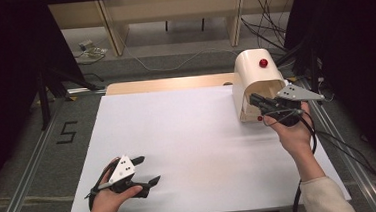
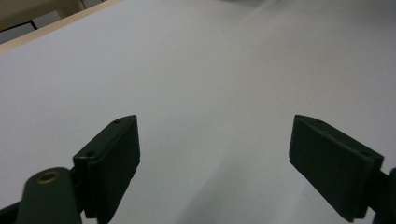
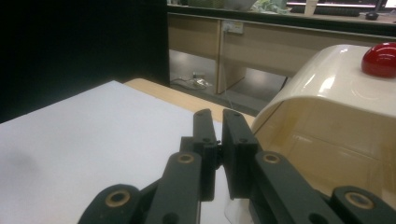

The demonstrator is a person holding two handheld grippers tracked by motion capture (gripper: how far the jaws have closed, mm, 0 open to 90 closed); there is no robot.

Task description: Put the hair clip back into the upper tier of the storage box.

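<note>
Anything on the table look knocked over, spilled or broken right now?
Nothing stands out. The cream box with the red knob sits upright at the table's far right, nothing spilled. The right gripper is at its open front; the left gripper is open.

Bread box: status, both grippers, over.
Left gripper open, near table front. Right gripper shut at bread box opening; held item unclear. Nothing in the way.
</note>
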